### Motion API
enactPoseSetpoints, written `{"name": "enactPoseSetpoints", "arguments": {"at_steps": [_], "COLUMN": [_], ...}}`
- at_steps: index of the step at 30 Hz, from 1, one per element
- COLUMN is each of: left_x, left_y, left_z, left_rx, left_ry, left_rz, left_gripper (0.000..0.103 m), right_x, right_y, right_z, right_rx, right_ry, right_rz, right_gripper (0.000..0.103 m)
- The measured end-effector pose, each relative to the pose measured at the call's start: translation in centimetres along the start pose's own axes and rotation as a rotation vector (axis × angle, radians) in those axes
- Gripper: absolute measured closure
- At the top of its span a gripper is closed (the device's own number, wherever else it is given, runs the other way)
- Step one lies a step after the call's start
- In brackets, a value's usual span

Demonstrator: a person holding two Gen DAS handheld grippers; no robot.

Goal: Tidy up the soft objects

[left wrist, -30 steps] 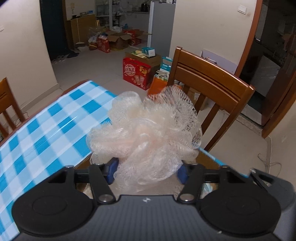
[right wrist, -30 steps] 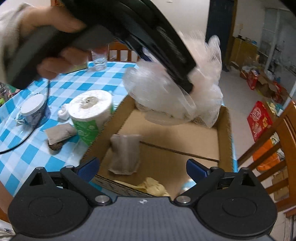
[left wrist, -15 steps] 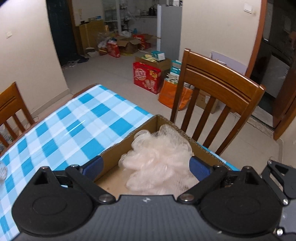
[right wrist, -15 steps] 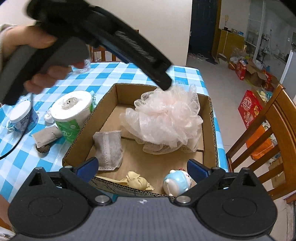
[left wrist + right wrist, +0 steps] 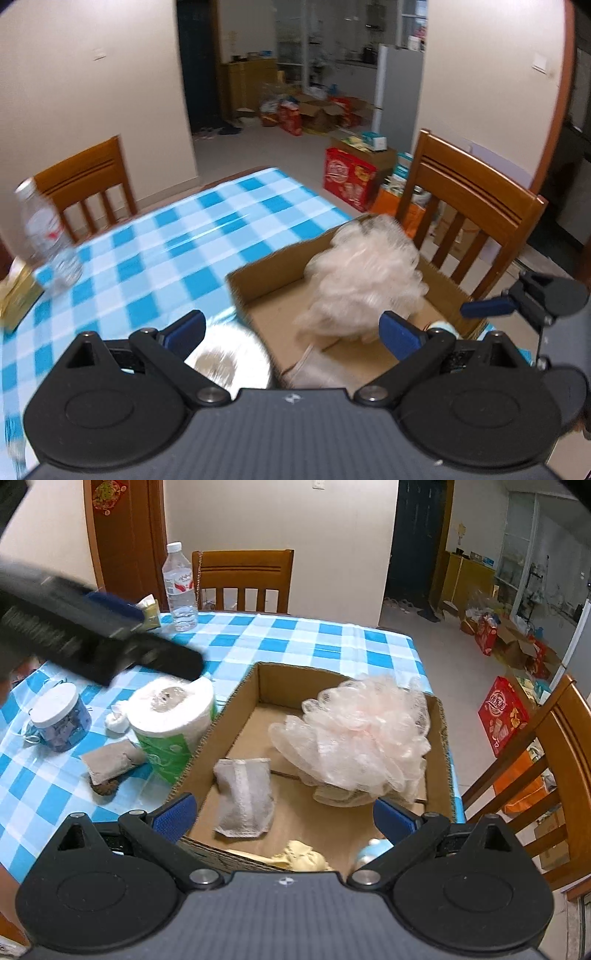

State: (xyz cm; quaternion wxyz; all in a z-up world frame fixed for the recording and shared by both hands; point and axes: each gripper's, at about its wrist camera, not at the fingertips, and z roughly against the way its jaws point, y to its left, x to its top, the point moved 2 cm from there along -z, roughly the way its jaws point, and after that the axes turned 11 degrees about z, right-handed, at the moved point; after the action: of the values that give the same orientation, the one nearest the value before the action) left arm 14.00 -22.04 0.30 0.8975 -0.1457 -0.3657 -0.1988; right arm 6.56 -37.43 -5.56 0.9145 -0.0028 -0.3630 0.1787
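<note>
A pale pink mesh bath pouf (image 5: pixel 354 738) lies loose in the open cardboard box (image 5: pixel 236 701), against its far right side; the left wrist view shows the pouf (image 5: pixel 365 277) blurred. A grey fabric pouch (image 5: pixel 243 797), a yellow soft lump (image 5: pixel 299 856) and a small blue-and-white toy (image 5: pixel 373 851) also lie in the box. My left gripper (image 5: pixel 291 332) is wide open and empty, hanging over the box's left wall and a toilet roll (image 5: pixel 170 709). My right gripper (image 5: pixel 283 816) hovers open over the box's near edge.
On the blue checked tablecloth left of the box lie another grey pouch (image 5: pixel 109 762), a white cotton wad (image 5: pixel 116 720) and a lidded jar (image 5: pixel 61 720). A water bottle (image 5: pixel 180 587) stands at the far edge. Wooden chairs (image 5: pixel 243 576) ring the table.
The left gripper opened and let go of the pouf, which dropped into the box. It then drew back to the left, off the box. The right gripper stayed put.
</note>
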Motion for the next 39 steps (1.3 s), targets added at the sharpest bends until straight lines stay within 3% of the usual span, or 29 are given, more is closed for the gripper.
{"name": "enactPoseSetpoints", "arguments": {"at_steps": [15,26,39], "left_x": [-8.4,-15.0,-17.9], "left_y": [9.2,19.8,30.9], "left_z": [5.2,6.8,6.3], "left_rx": [0.130,0.289,0.436], "left_ry": [0.047,0.096,0.093], "left_rz": [0.163,0.305,0.447], "left_gripper": [0.003,0.003,0.003], "right_x": [2.8,4.8,5.5], "right_y": [9.0,16.4,23.5], "right_z": [-0.2,-2.1,-6.5], "right_rx": [0.054,0.083,0.097], "right_ry": [-0.002,0.048,0.160], "right_rz": [0.092,0.135,0.162], "right_gripper": [0.000,0.000,0.000]}}
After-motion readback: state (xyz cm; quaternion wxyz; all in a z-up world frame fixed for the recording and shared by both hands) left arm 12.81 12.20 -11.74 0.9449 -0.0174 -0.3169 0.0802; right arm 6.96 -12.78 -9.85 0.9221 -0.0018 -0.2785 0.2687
